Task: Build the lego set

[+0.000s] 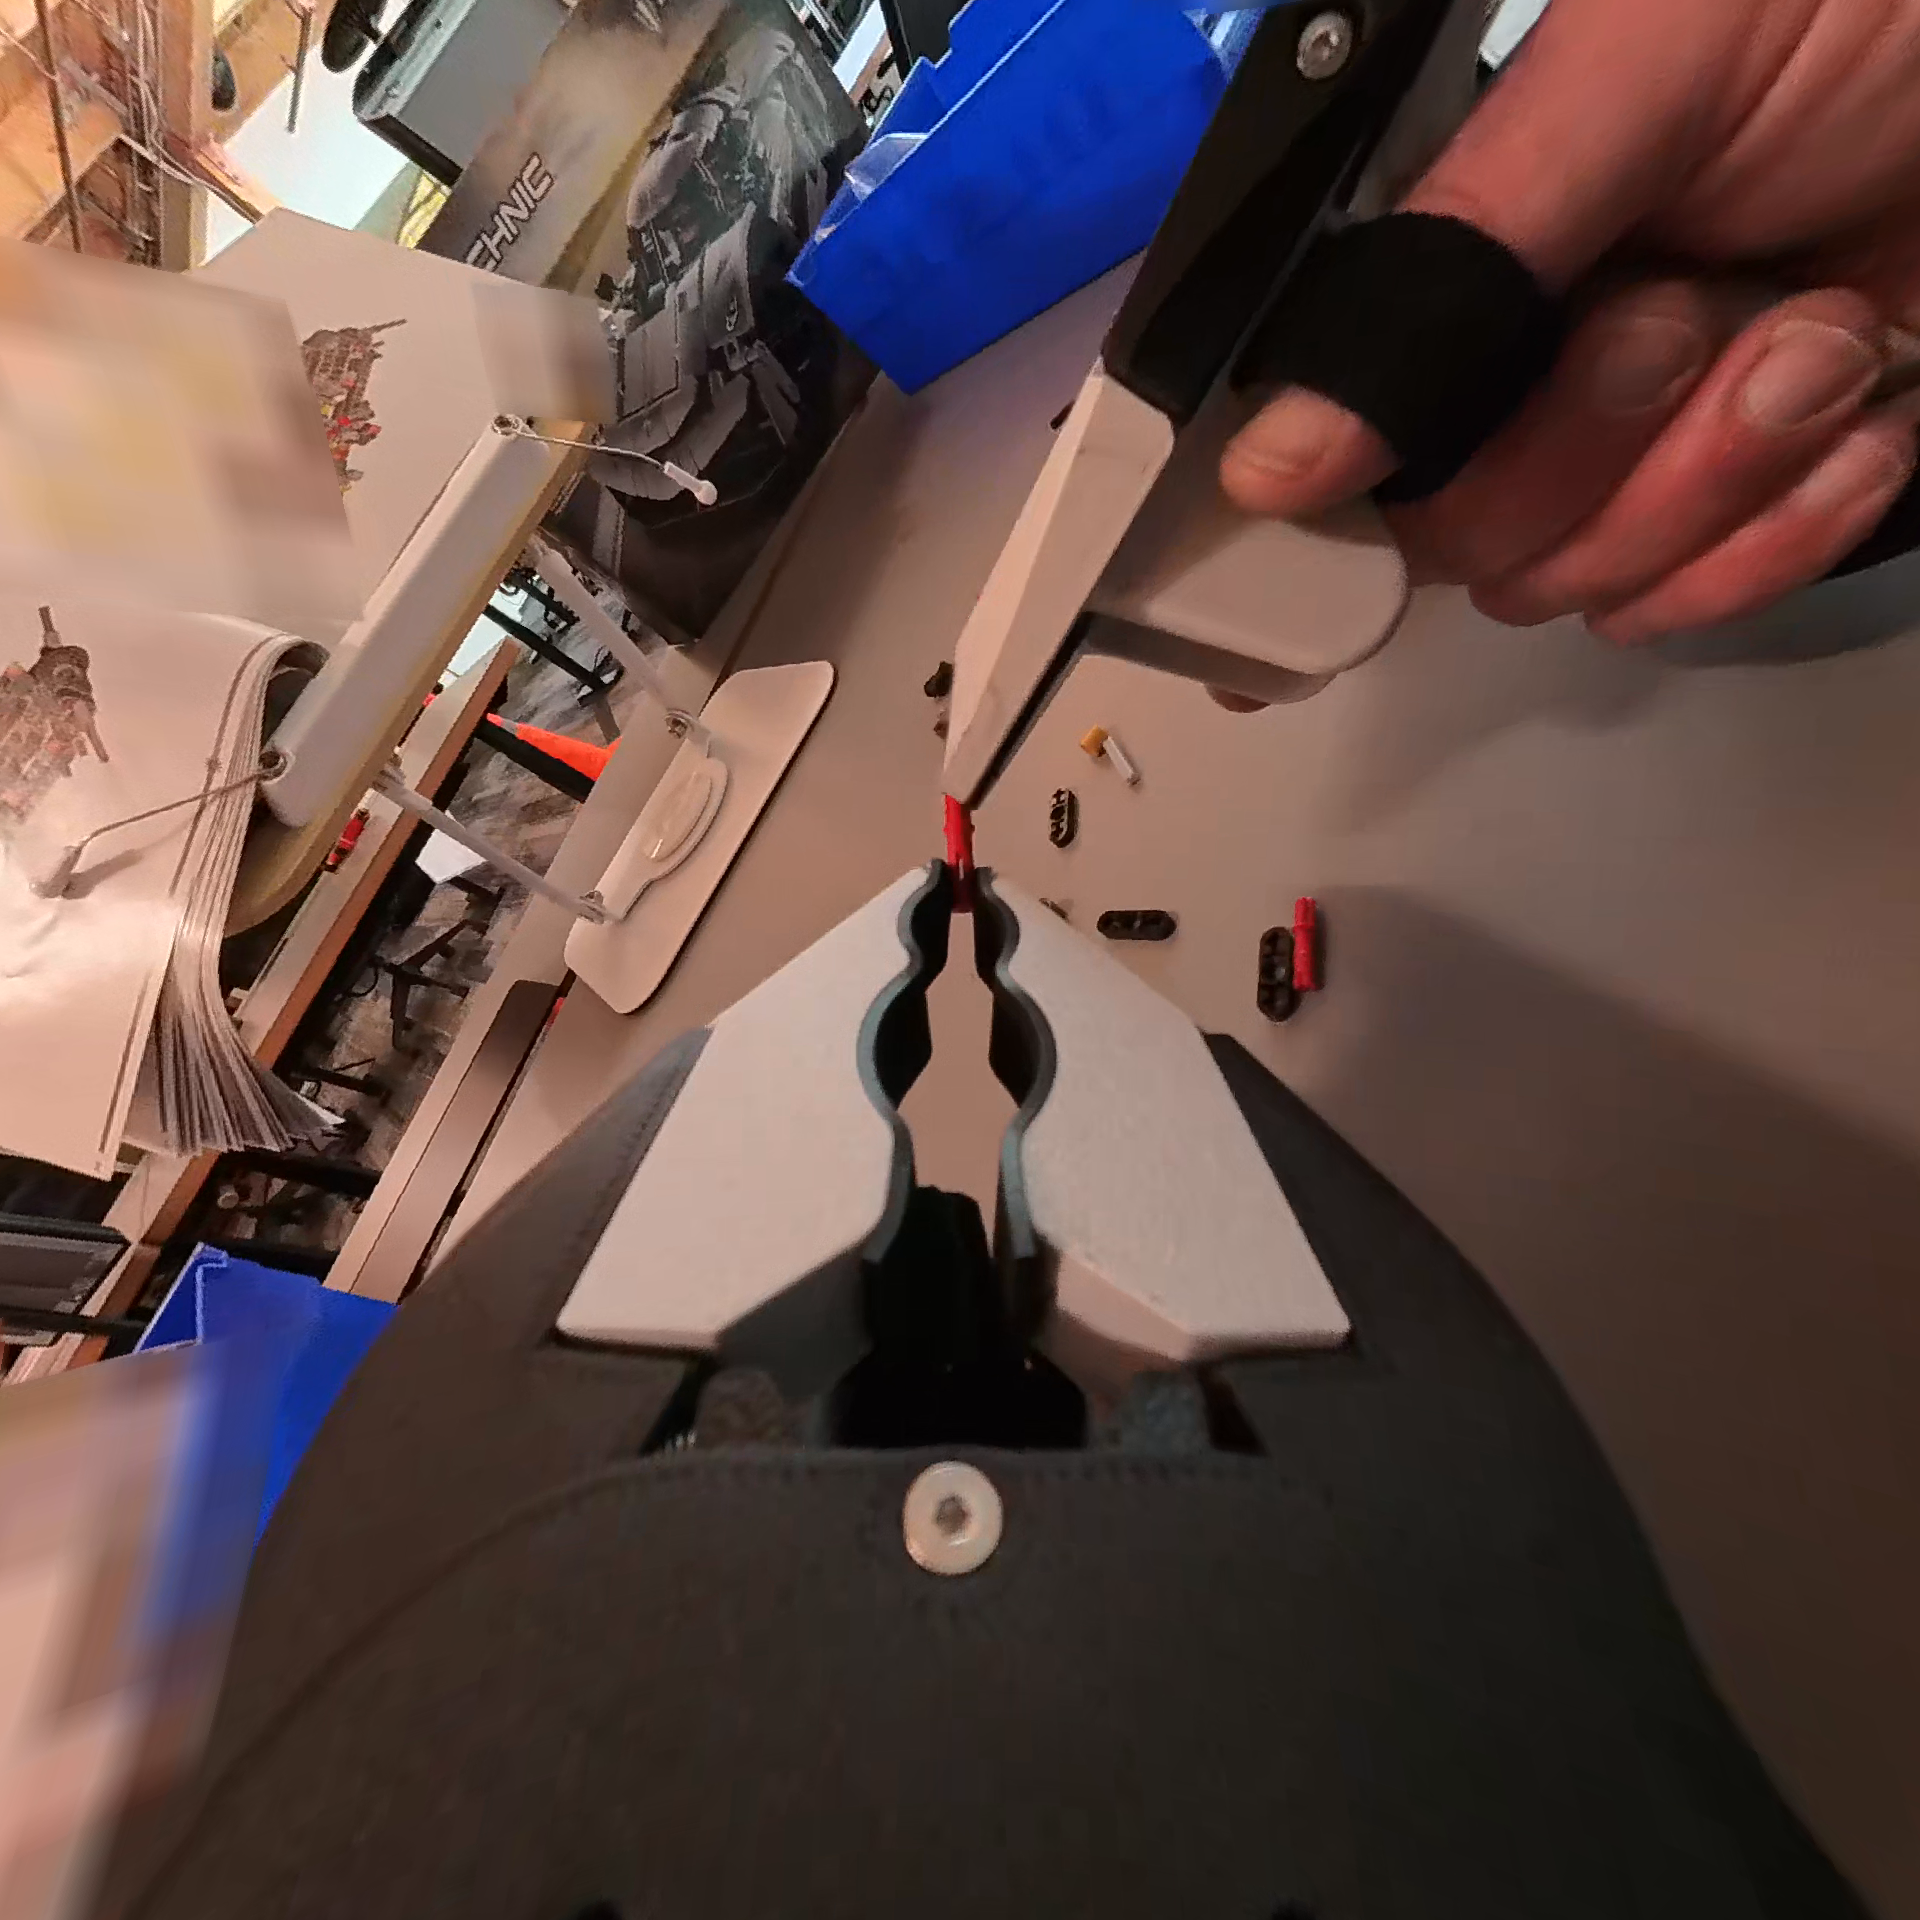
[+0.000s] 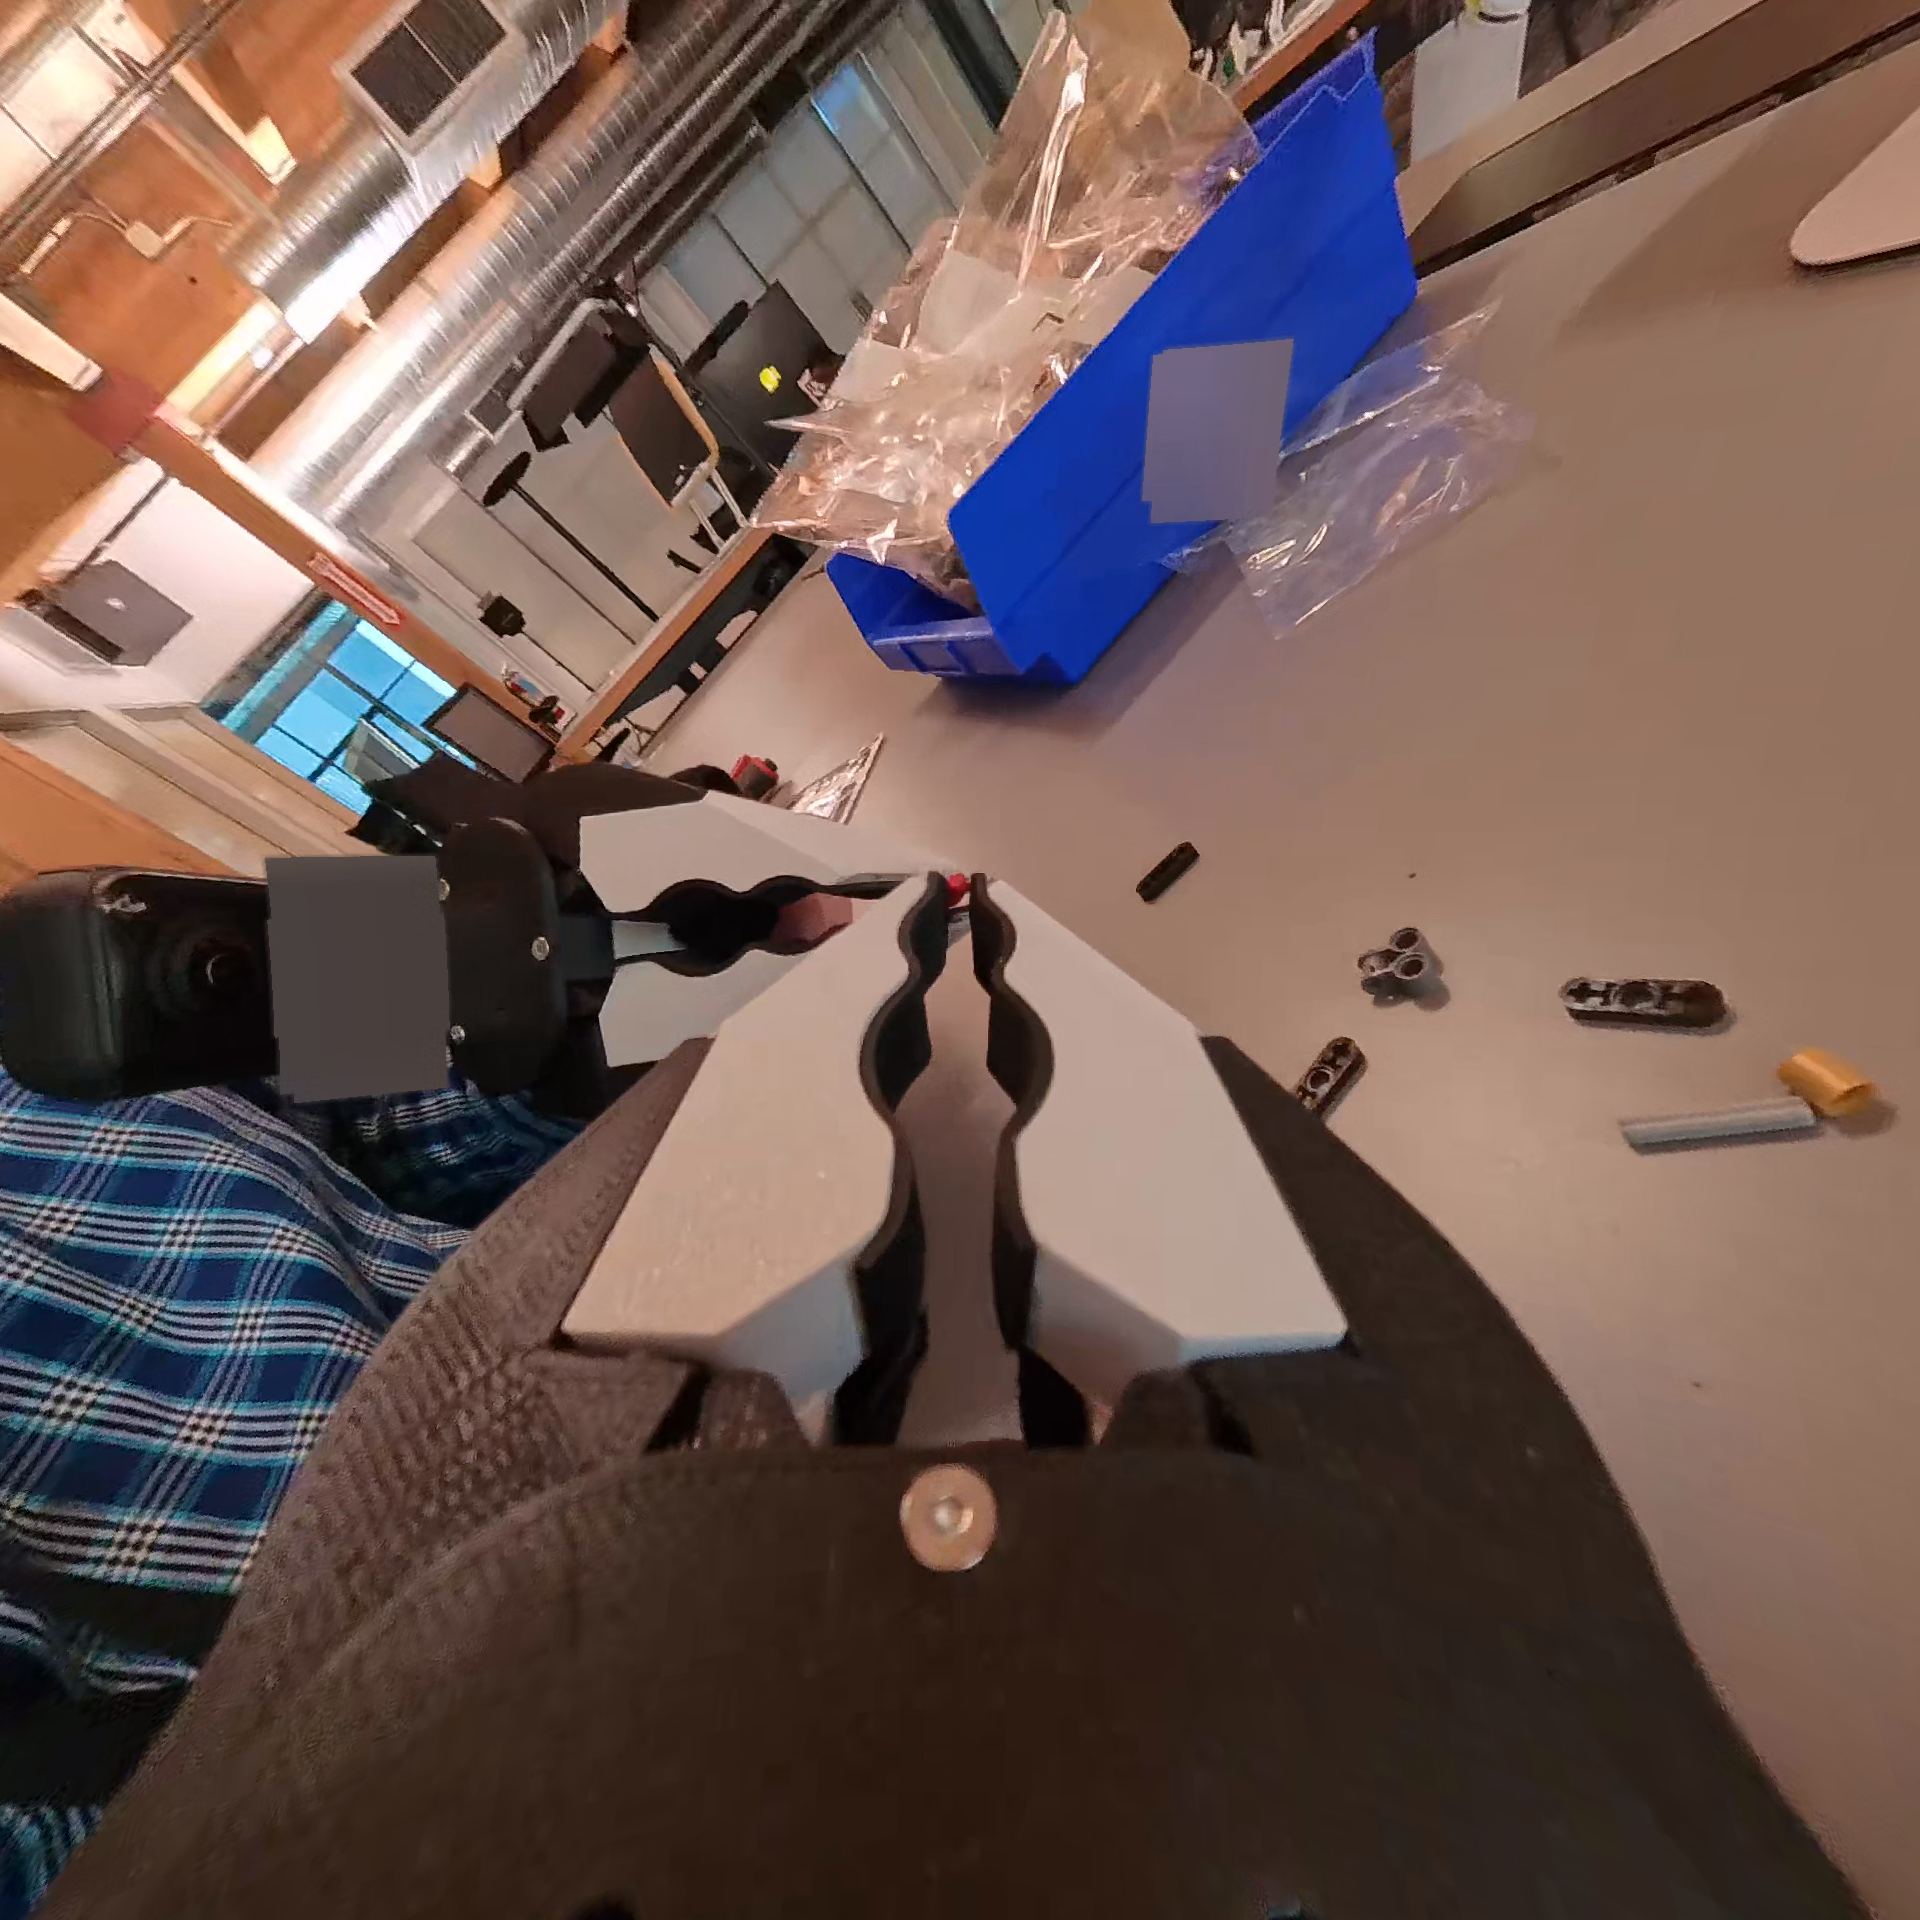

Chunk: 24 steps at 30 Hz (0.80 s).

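The left tool point(image 1: 961, 883) is pinched nearly closed on a red pin point(image 1: 957, 837) at its tips. The right tool point(image 2: 961, 891), tips also nearly together, meets that pin's other end above the grey surface point(image 2: 1558, 727), loose black pieces point(image 2: 1642, 1003) scattered to the right.

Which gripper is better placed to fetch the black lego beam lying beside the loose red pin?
Probably the right gripper. The left gripper is shut on the small red lego pin, with the right pinching its far end; right could release. The black lego beam lies right of both.
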Motion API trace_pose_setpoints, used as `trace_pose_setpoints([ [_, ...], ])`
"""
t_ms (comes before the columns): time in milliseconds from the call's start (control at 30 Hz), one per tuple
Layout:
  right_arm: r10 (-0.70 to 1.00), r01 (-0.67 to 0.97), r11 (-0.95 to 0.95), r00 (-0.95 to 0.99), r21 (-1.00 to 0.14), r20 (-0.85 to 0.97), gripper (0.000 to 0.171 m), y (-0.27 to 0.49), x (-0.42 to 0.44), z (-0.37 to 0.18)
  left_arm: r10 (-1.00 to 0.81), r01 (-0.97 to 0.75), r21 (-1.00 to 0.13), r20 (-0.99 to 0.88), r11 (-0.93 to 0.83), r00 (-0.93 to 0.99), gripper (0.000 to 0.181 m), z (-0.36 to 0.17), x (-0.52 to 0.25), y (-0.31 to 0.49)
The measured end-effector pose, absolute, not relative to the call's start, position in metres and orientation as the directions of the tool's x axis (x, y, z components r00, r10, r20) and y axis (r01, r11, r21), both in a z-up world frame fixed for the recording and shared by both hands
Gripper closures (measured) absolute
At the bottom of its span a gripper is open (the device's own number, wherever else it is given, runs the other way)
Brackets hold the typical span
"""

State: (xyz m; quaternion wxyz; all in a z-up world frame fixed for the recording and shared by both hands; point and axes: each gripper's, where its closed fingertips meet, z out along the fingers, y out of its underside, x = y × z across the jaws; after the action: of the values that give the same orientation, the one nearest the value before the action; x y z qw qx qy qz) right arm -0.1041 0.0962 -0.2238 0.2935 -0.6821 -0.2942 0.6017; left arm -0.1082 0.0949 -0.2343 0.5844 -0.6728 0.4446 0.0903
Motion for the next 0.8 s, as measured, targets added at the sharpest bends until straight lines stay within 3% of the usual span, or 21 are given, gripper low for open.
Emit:
trace_pose_setpoints([
  [167, 0.748, 0.062, -0.663, 0.085, -0.746, -0.658, 0.163, 0.093, -0.105, -0.226, -0.496, -0.705, -0.703, -0.646, 0.093, 0.579, 0.179, -0.235, -0.105, 0.093],
  [467, 0.739, 0.075, -0.674, 0.072, -0.735, -0.67, 0.17, 0.091, -0.106, -0.225, -0.486, -0.68, -0.727, -0.63, 0.096, 0.606, 0.172, -0.232, -0.105, 0.093],
  [733, 0.73, 0.087, -0.683, 0.051, -0.725, -0.681, 0.17, 0.085, -0.111, -0.226, -0.483, -0.693, -0.717, -0.633, 0.072, 0.605, 0.179, -0.235, -0.109, 0.092],
  [800, 0.755, 0.102, -0.655, 0.071, -0.748, -0.652, 0.161, 0.089, -0.113, -0.226, -0.476, -0.688, -0.725, -0.614, 0.025, 0.63, 0.178, -0.237, -0.119, 0.092],
])
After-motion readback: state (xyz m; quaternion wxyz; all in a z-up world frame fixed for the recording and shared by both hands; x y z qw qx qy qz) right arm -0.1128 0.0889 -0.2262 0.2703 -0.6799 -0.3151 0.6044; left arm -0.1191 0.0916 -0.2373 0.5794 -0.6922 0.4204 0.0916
